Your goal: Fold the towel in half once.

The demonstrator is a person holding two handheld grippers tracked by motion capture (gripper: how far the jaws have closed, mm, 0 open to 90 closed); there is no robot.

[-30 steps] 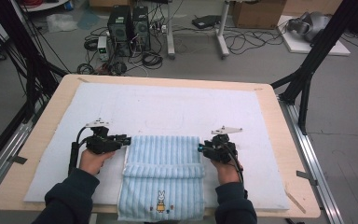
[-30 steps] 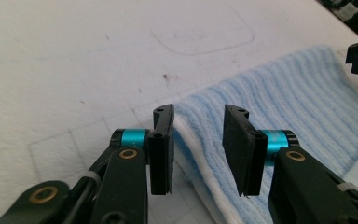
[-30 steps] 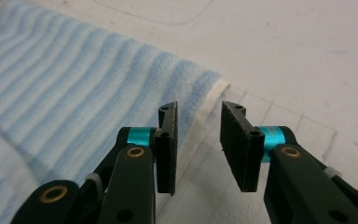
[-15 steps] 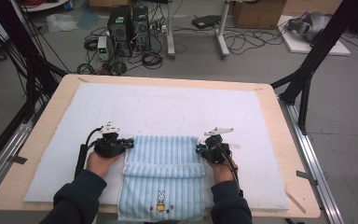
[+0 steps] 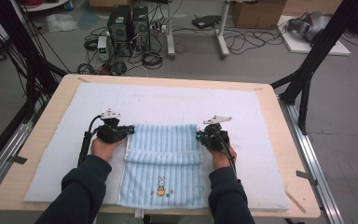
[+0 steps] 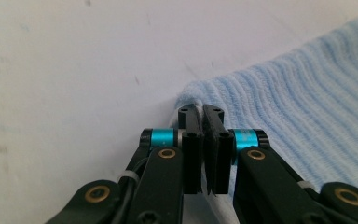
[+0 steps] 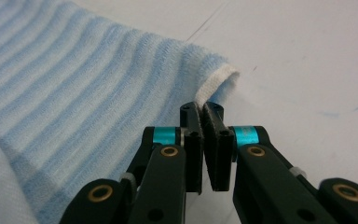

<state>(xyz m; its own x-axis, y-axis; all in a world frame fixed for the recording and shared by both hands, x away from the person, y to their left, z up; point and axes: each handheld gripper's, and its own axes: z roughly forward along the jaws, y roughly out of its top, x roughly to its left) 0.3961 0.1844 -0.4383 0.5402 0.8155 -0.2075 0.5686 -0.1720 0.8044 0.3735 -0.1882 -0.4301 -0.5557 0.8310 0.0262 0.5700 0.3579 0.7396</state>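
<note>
A: Here, in the high view, a light blue striped towel (image 5: pixel 163 163) is seen on the white pad (image 5: pixel 168 105) that covers the wooden bench (image 5: pixel 279 140). The towel is placed near the front edge, in the middle, and a small rabbit picture (image 5: pixel 161 185) is shown on its lower part. A folded band is laid across its middle.

B: And where are the grippers found in this view?

A: The left gripper (image 5: pixel 129 131) is held at the far left corner of the towel, and the right gripper (image 5: pixel 199 135) at the far right corner. Each one is carried by a hand in a dark sleeve (image 5: pixel 81 186). On the floor behind the bench, computer boxes (image 5: pixel 128 21) and many cables are seen.

B: What is shown in the left gripper view?

A: The jaws of the left gripper (image 6: pixel 203 112) are pressed together, and the corner of the towel (image 6: pixel 279 98) is pinched between their tips. The rest of the cloth is spread to the right, on the pad (image 6: pixel 74 70).

B: And in the right gripper view?

A: The same is seen there. The jaws of the right gripper (image 7: pixel 202 109) are closed on the white-edged corner of the towel (image 7: pixel 74 70), which is lifted a little from the pad (image 7: pixel 307 60).
</note>
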